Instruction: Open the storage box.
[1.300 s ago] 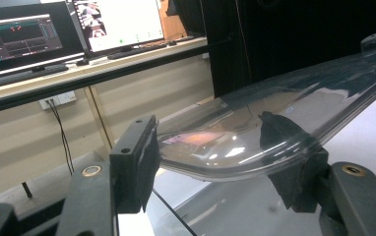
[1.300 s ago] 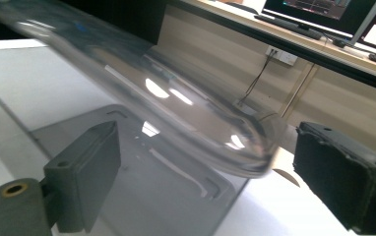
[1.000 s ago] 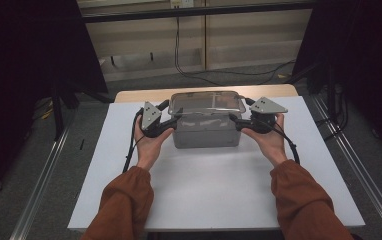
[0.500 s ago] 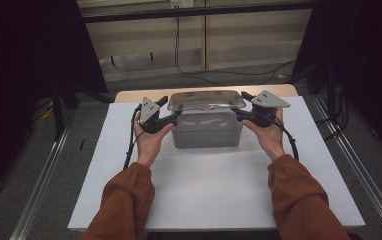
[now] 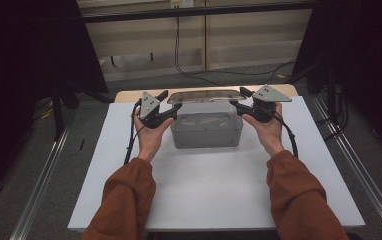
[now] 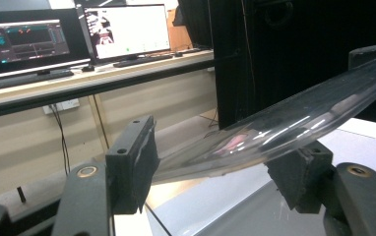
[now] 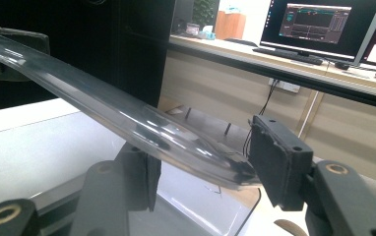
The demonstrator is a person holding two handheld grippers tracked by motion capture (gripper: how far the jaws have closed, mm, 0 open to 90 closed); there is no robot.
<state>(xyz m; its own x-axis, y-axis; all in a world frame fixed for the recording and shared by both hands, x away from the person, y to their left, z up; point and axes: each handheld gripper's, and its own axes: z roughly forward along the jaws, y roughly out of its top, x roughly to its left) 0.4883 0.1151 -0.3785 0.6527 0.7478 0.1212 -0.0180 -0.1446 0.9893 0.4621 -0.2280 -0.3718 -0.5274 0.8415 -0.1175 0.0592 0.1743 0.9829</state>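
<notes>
Left gripper [image 5: 171, 111]: jaws part open, clear lid [image 5: 206, 96] end sits between them. In the left gripper view the lid [image 6: 279, 130] rests on the right pad [image 6: 299, 169] and its edge meets the left pad [image 6: 144, 162]; held, jaws have just been closing a touch on it.

Right gripper [image 5: 239, 102]: same on the other end. In the right gripper view the lid [image 7: 127, 115] runs between the pads, its rim against the right pad [image 7: 274, 162], the left pad [image 7: 141, 169] underneath it. Jaws have just been closing further, lid between them, gripped.

Lid: lifted off the clear container [image 5: 206, 129], hanging just above its open top, roughly level in the high view, spanning gripper to gripper.

Container: stands on the white desk [image 5: 204, 185] toward the far edge, between the two hands. Left hand [image 5: 149, 135] and right hand [image 5: 266, 131] flank it, orange sleeves [image 5: 129, 200] coming in from the near side.

Beyond the desk: monitors [image 6: 127, 29] on a bench, cables hanging down the wall.
</notes>
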